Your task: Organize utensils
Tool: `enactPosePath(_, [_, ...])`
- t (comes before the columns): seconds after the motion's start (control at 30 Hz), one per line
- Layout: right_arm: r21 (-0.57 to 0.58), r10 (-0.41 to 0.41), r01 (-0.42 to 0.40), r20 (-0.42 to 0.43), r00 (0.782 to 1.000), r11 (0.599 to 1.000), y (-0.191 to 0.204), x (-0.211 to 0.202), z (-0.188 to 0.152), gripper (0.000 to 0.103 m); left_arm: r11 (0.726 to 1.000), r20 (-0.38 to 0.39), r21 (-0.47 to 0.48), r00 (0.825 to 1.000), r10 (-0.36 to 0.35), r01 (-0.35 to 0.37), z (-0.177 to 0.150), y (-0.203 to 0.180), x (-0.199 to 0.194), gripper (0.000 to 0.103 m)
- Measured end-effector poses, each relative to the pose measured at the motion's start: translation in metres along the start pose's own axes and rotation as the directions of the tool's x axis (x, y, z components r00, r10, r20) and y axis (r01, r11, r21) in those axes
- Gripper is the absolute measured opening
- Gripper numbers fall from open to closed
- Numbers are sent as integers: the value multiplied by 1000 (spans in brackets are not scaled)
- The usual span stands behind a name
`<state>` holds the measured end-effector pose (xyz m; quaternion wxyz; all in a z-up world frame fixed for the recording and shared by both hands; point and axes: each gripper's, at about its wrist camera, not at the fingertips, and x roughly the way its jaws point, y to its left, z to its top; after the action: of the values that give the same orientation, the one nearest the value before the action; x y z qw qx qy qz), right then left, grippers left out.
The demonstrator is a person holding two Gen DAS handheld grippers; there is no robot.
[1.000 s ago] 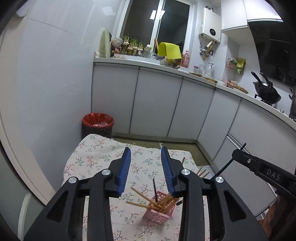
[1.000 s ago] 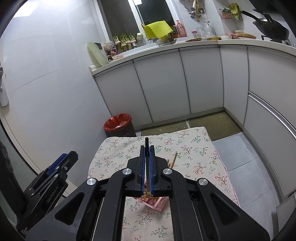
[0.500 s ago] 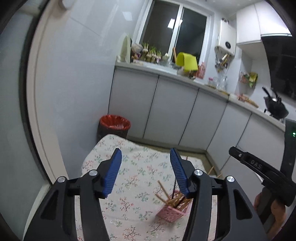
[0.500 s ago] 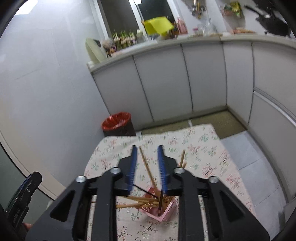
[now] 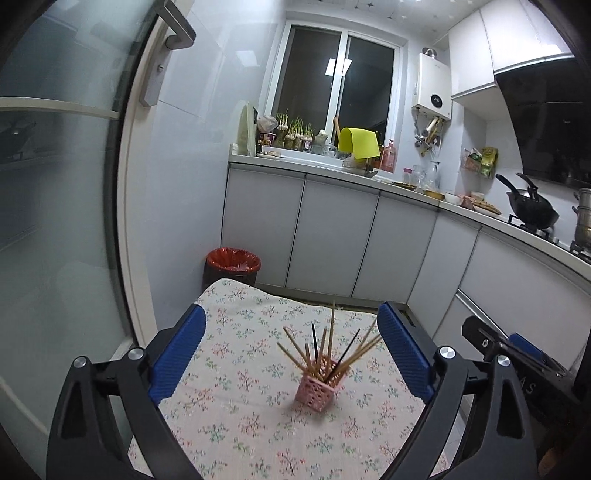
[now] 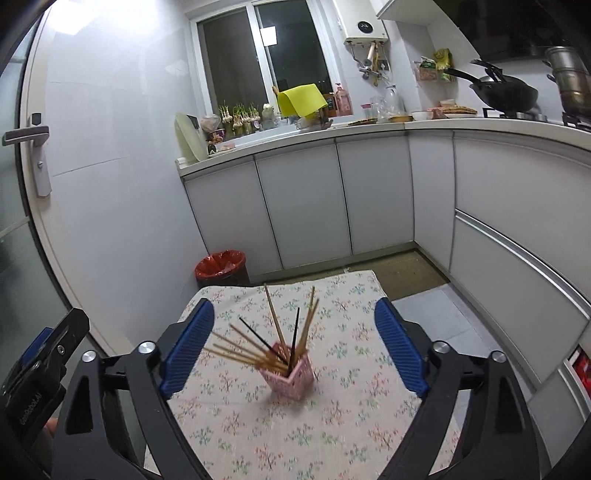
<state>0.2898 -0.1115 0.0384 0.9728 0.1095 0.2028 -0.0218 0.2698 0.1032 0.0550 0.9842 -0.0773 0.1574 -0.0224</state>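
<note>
White cabinets (image 6: 303, 199); dark window (image 6: 266, 55); red bin (image 6: 221, 264).

Little could be read. In the left wrist view, the right gripper (image 5: 517, 354) showed off to the right of the blue fingers (image 5: 177, 354), and its black body bore pale letters ending in "AS", the rest cut off. In the right wrist view, the left gripper (image 6: 44, 354) sat off to the left of the fingers (image 6: 188, 347), with small pale lettering along its body, too blurred to spell out. Far beyond the fingers, the white water heater (image 6: 365, 27) on the wall carried a round dark display with digits too small to make out
</note>
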Motion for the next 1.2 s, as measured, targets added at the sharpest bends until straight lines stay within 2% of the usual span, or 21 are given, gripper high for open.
enactPosePath(0.17, [-20,-62,63,10,998,998,-11,-30,-19,96,999,1,39,1000,23,-24,-14,-11,-32,94])
enactPosePath(0.33, [-1,-126,126,-13,992,992,-25,-56,-39,96,997,-17,61,999,51,-50,-30,-21,-58,96])
enactPosePath(0.47, [-51,-204,204,1,979,978,-26,-73,-51,96,994,-46,85,997,70,-65,-43,-28,-70,96])
enactPosePath(0.6, [14,-193,193,-15,981,981,-40,-89,-62,96,990,-52,116,994,91,-85,-55,-35,-81,96])
enactPosePath(0.87, [65,-211,217,-82,974,974,-65,-107,-88,96,991,-102,124,993,62,-49,-76,-43,-100,96])
enactPosePath(0.97, [63,-234,239,-73,969,969,-71,-119,-97,96,990,-104,130,993,61,-48,-82,-46,-107,96])
enactPosePath(1.2, [55,-256,262,-98,962,963,-84,-139,-122,96,988,-163,149,985,54,-29,-104,-56,-120,96])
